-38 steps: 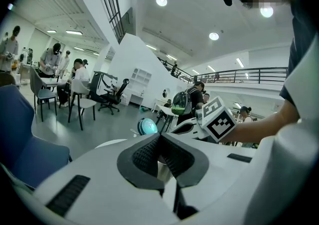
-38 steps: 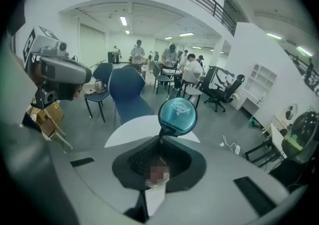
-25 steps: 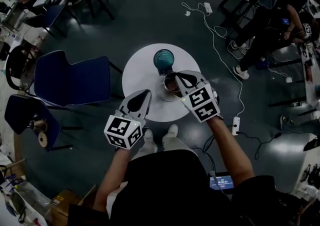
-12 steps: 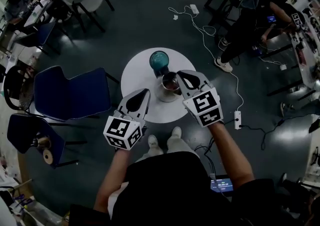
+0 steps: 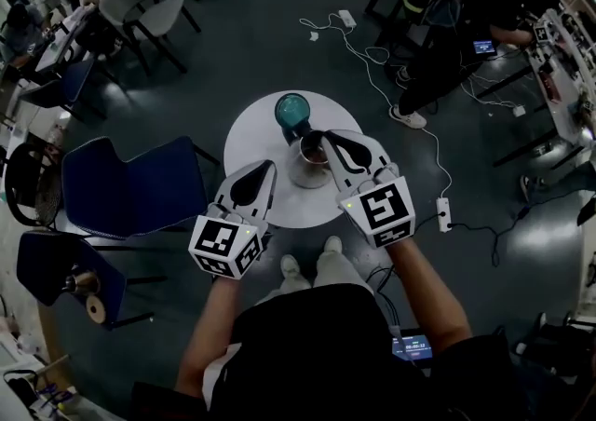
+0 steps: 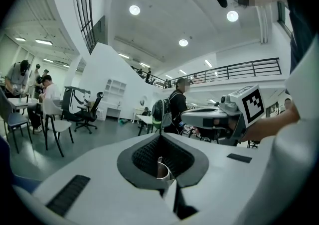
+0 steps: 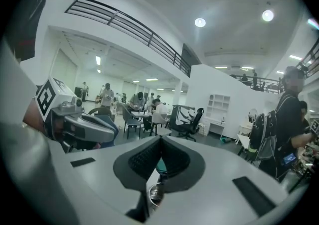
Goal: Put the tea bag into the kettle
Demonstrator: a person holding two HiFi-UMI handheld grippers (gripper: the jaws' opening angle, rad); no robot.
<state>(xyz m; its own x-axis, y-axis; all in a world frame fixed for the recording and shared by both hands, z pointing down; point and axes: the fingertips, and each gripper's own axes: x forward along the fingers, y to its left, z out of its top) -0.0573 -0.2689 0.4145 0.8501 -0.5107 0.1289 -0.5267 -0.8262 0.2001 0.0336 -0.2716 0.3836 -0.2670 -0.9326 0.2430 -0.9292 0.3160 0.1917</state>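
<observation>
A metal kettle (image 5: 305, 166) stands open on the small round white table (image 5: 256, 135), and a teal lid (image 5: 292, 112) lies just behind it. My right gripper (image 5: 319, 137) hangs over the kettle's right rim with its jaws together. In the right gripper view (image 7: 160, 138) the kettle rim (image 7: 155, 194) and a bit of teal (image 7: 160, 164) show through the gap below the pads. My left gripper (image 5: 270, 169) is shut at the table's front left, and the kettle rim (image 6: 160, 170) shows under its jaws (image 6: 159, 137). No tea bag is visible in any view.
Blue chairs (image 5: 130, 177) stand left of the table. A white power strip (image 5: 442, 214) and its cable lie on the floor to the right. The person's shoes (image 5: 304, 265) are by the table's near edge. Other people sit and stand at desks further off.
The head view has drifted a little, so the table sits slightly higher and left. Both grippers keep their places by the kettle and stay shut.
</observation>
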